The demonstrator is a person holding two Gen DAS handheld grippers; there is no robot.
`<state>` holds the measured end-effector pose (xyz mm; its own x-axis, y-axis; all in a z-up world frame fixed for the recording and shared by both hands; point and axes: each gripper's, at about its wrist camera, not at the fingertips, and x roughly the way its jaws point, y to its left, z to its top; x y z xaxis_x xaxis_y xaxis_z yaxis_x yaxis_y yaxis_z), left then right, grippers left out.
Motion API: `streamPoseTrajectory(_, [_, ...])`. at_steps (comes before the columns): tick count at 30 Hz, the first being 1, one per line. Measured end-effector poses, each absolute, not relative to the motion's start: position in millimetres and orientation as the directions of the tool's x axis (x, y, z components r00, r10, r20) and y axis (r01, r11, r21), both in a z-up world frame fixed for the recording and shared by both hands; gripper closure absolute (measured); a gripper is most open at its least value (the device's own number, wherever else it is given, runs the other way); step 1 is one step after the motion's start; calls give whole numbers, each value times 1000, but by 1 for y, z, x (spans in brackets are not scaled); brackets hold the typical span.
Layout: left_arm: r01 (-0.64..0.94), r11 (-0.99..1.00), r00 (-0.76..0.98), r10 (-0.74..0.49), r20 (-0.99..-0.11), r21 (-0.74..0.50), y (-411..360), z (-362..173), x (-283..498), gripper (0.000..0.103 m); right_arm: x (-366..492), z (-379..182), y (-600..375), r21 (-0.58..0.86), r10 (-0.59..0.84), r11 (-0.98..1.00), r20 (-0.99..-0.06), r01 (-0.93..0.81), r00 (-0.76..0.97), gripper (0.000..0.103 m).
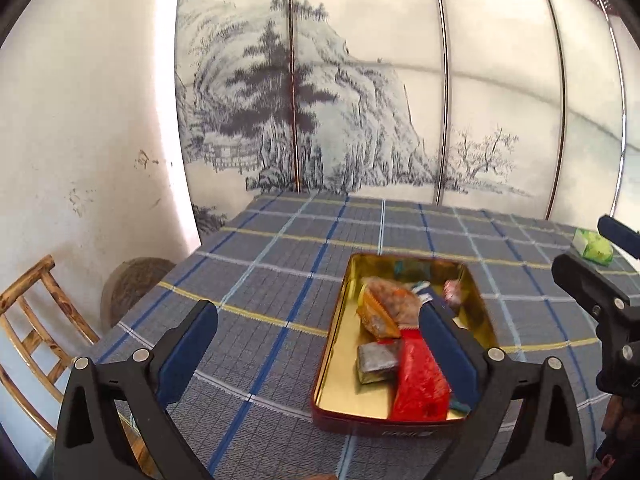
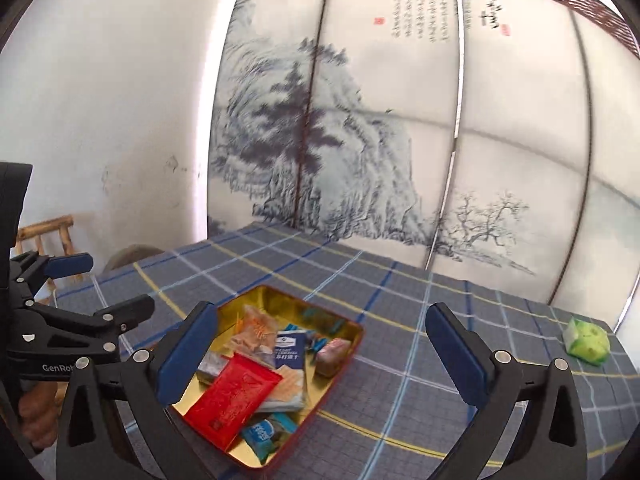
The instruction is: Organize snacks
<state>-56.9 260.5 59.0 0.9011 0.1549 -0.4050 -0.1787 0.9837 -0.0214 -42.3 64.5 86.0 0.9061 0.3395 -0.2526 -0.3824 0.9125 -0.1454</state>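
Note:
A red tin with a gold inside (image 1: 340, 344) sits on the checked tablecloth and holds several snack packets, among them a red packet (image 1: 420, 384) and an orange one (image 1: 384, 308). The tin (image 2: 352, 352) also shows in the right wrist view, with the red packet (image 2: 234, 394) in front. A green snack packet (image 2: 587, 339) lies alone on the cloth at the far right, also in the left wrist view (image 1: 594, 246). My left gripper (image 1: 320, 350) is open and empty, above the tin's left side. My right gripper (image 2: 322, 354) is open and empty, above the tin's right side.
The table (image 1: 280, 248) has a blue-grey checked cloth and stands against a painted folding screen (image 1: 360, 100). A bamboo chair (image 1: 36, 332) and a round woven stool (image 1: 136, 284) stand left of the table by the white wall.

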Motion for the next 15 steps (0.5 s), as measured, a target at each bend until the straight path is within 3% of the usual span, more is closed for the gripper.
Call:
streamPoseTrajectory(5, [-186, 981, 934, 162, -318, -46, 249, 83, -81, 1, -61, 98, 44, -132, 331, 923, -205, -362, 921, 0])
streamPoseTrajectory(12, [-83, 989, 952, 43, -303, -121, 236, 104, -93, 0, -86, 99, 26, -133, 325, 928, -168, -348, 931, 0])
streamPoseTrajectory(15, [-91, 986, 963, 52, -266, -137, 231, 108, -102, 0, -92, 97, 22, -128, 319, 931, -168, -341, 933, 0])
